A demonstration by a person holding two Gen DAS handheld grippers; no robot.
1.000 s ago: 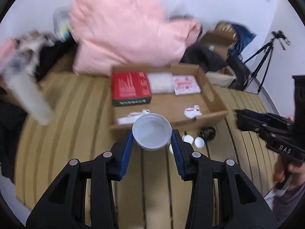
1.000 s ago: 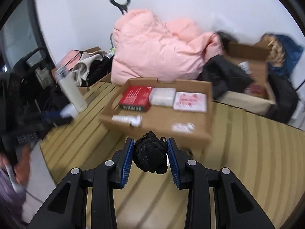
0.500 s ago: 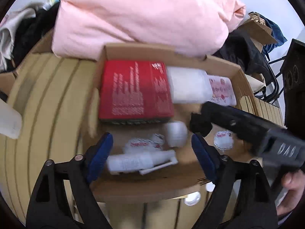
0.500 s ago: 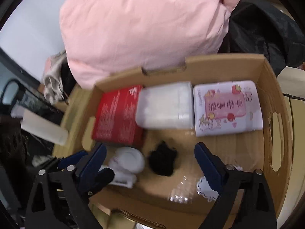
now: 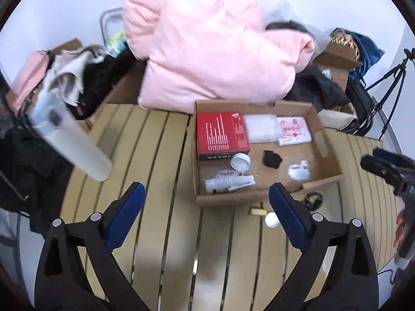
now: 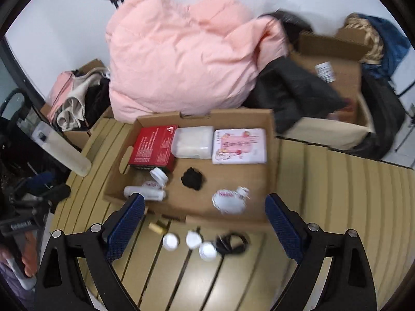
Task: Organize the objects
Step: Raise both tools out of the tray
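An open cardboard box sits on the slatted bench. In it lie a red box, a white pack, a pink pack, a white jar, a black scrunchie, a white tube and a sticker. My left gripper is open and empty, in front of the box. My right gripper is open and empty, above the box's front edge.
On the bench in front of the box lie three small white caps, a black cord and a small tan piece. A pink duvet and clothes pile up behind. A white bottle stands at the left.
Both grippers let go inside the box and pulled back toward the front. The white jar and the black scrunchie now lie in the box.
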